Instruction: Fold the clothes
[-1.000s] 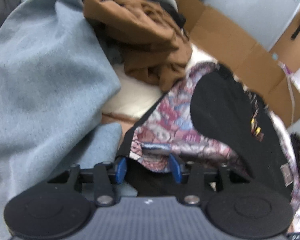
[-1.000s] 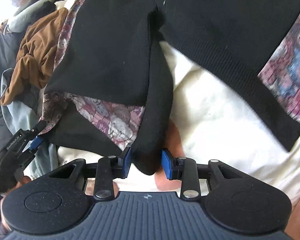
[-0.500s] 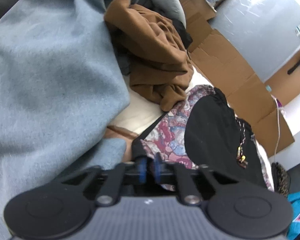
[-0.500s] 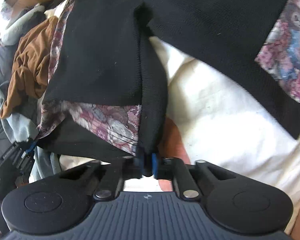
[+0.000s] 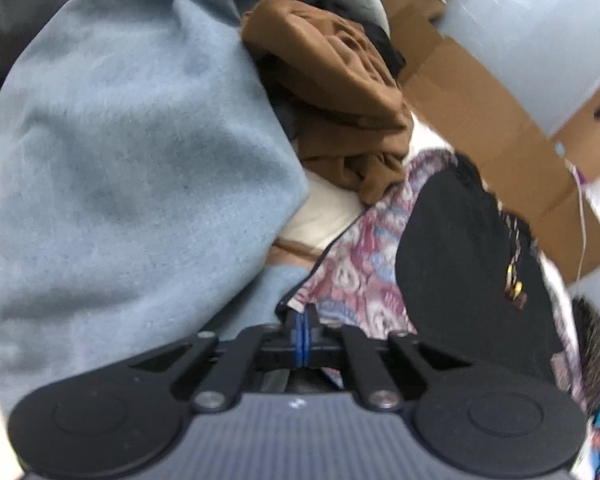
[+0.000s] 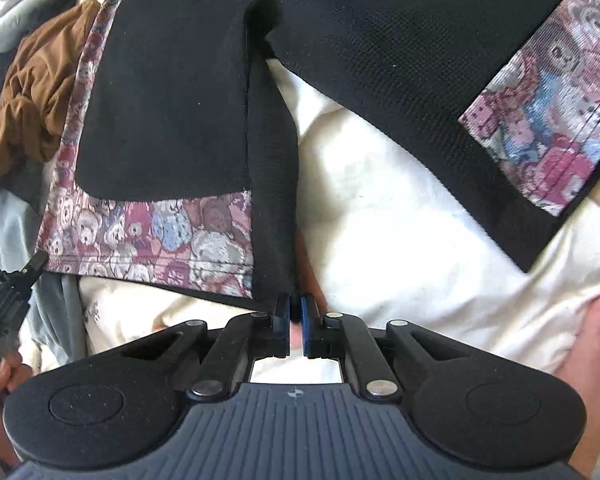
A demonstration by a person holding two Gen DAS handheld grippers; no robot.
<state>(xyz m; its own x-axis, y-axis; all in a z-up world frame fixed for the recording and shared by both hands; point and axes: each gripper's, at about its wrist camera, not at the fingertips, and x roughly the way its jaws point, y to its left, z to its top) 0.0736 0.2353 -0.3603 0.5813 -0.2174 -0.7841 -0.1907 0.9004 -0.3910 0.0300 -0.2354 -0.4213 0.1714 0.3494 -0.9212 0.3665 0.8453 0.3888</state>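
- Pinching down now, the left tool [image 5: 302, 330] is clamping the patterned hem corner of the black-and-teddy-print garment [image 5: 460, 256], blue pads squeezed together with the cloth edge caught between them.
- Over on the other side, the right tool [image 6: 295, 312] is gripping the lower end of the garment's black edge strip, its jaws nearly shut on the fabric.
- With two points along the bottom edge held, the person is looking set, by my reading, to lift or drag the hem and make a fold; holding both ends should be keeping the edge straight.
- In the right wrist view the garment is lying spread from 12 o'clock down to the tool at 6, one patterned panel at 8 o'clock, another out at 2.
- The left tool is showing in that same view at 9 o'clock, at the hem's far corner.
- Underneath, a white bed cover [image 6: 380, 216] is carrying everything, soft and rumpled.
- A brown garment [image 5: 340, 92] is sitting crumpled at 12 o'clock in the left wrist view, touching the patterned hem.
- A grey-blue blanket [image 5: 132, 160] is filling 9 to 11 o'clock there.
- Flattened cardboard [image 5: 480, 92] is lying at 2 o'clock beyond the bed.
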